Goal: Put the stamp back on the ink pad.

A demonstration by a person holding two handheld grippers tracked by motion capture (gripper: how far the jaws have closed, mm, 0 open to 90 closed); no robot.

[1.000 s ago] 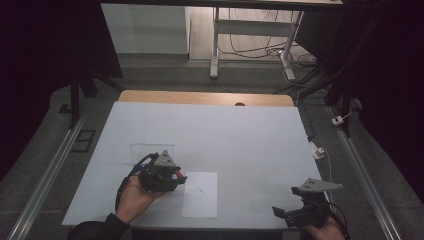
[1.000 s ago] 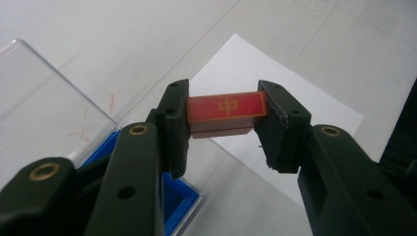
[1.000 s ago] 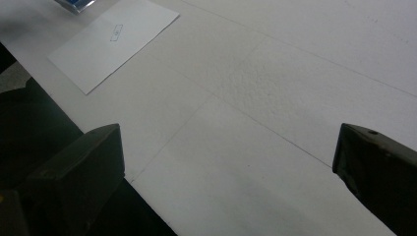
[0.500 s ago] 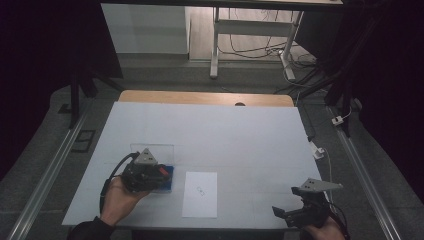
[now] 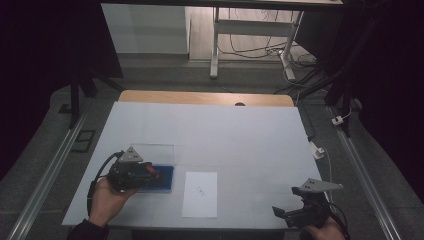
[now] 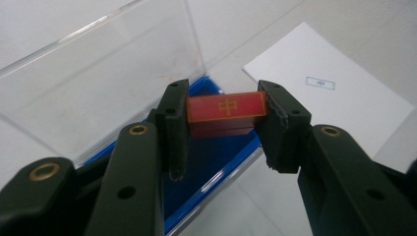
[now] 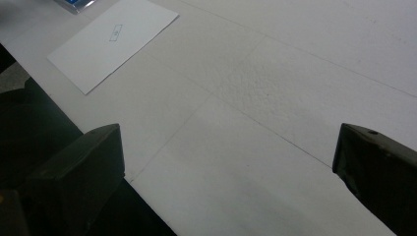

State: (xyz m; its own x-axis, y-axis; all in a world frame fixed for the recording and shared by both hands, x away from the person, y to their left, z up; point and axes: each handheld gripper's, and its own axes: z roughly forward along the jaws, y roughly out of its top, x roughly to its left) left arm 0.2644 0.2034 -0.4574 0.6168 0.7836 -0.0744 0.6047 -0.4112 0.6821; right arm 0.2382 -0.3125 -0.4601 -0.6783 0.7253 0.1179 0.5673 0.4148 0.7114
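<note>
My left gripper (image 6: 223,129) is shut on a red block (image 6: 226,111) with a gold mark on its top face, held over the blue-floored clear box (image 6: 98,93). In the high view the left gripper (image 5: 152,173) hovers over that box (image 5: 155,152) at the table's left front. A white sheet (image 5: 200,194) with a small printed rectangle lies just right of the box, and appears as the white sheet (image 6: 339,98) in the left gripper view. My right gripper (image 5: 280,212) rests at the front right edge, its jaws wide apart with nothing between them above bare tabletop (image 7: 275,123).
The white table surface (image 5: 225,135) stretches back to a wooden strip (image 5: 205,97). Metal rails run along both sides. A cable and plug (image 5: 317,150) lie off the right edge. The sheet (image 7: 110,42) lies far left in the right gripper view.
My left gripper has carried the red block leftward, from beside the white sheet to over the blue box. The right gripper has stayed where it was.
</note>
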